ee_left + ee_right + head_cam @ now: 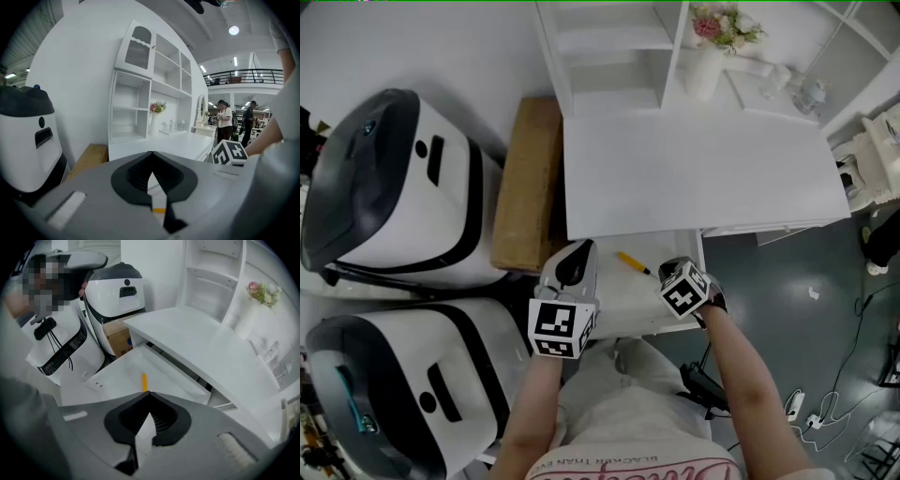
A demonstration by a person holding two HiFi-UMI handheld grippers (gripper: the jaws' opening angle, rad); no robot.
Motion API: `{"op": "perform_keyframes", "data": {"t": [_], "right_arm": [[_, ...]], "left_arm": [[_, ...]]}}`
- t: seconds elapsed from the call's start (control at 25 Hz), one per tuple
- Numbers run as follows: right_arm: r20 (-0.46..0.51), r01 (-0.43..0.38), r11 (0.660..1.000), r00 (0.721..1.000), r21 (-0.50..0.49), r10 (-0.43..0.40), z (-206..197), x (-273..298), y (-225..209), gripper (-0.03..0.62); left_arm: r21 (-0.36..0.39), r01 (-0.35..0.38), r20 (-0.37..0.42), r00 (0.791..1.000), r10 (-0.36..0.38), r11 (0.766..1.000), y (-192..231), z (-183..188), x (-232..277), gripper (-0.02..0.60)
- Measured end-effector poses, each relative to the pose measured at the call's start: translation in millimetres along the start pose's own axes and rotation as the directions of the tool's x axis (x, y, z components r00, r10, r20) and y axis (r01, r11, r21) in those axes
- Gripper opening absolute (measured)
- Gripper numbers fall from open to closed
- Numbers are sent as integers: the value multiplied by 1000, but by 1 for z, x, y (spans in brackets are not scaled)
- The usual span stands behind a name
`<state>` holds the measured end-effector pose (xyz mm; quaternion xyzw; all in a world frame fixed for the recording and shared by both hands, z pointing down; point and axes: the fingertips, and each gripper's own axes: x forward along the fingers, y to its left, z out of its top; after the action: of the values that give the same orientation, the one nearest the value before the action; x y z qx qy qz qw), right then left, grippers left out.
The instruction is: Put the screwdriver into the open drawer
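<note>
Right hand-held gripper (149, 393): jaws closed, nothing between them, held above the open drawer (623, 298).
Left hand-held gripper (151, 153): jaw tips together, empty, just beside the drawer's left edge.
Marker cubes: black-and-white square patterns, no lettering.
Screwdriver (632, 262): yellow handle, lying flat on the drawer's white bottom between the two hand-held grippers, touched by neither.
Bench (694, 169): plain white top, bare across the middle, with the drawer pulled out beneath its front edge.
White shelf unit (609, 56): stands at the rear of the bench.
White vase (705, 73): pink flowers, at the back by the shelf unit, with small glass pieces (806, 92) near it.
Brown box (530, 178): against the bench's left side; its print is too small to read.
Two white-and-black machines (394, 178): left of the box.
Floor (787, 309): grey, cables (825, 412) to the right.
Hall: railed balcony (243, 75), ceiling lights, people standing (225, 123).
Shirt print in the head view: upside down, not readable with certainty.
</note>
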<state>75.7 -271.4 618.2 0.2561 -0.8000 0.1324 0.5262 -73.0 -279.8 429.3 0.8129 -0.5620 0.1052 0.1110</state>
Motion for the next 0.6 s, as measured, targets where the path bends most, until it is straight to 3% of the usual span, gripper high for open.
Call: {"op": "perform_keyframes", "data": {"t": [0.6], "right_arm": [[164, 122, 992, 979, 24, -125, 57, -65, -19, 2]], "left_arm": [[37, 15, 120, 993, -20, 999, 11, 51, -4, 20]]}}
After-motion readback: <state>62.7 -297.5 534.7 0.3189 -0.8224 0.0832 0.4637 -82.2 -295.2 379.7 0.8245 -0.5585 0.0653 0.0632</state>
